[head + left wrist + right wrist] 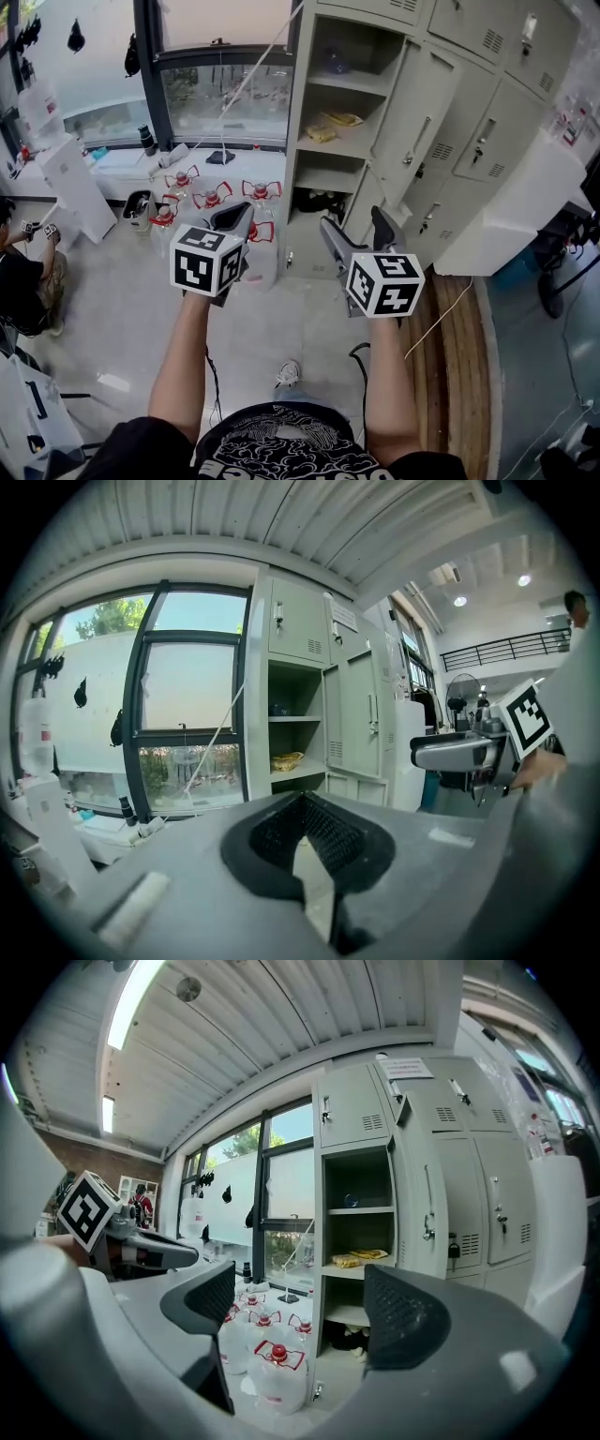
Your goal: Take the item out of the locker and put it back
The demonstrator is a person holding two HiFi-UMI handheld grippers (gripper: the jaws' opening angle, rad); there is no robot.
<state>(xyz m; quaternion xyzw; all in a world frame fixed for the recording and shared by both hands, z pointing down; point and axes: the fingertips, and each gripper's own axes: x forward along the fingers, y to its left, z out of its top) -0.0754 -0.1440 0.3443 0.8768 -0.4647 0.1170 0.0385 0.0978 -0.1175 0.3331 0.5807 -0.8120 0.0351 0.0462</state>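
Head view: L gripper [234,217] and R gripper [354,227] are held about level, aimed at the open locker [302,141], well short of it. Yellow item [335,119], prob. the one to take, lies on the mid shelf, ahead & above both.

Left gripper view: jaws pressed together at the tips, nothing pinched. Item [286,759] far ahead.

Right gripper view: jaws spread, empty. Item [361,1258] far ahead, in line w/ the gap but higher.

To do it well: close in first, lift R to shelf height, clear the door [412,131], straddle the item before squeezing.
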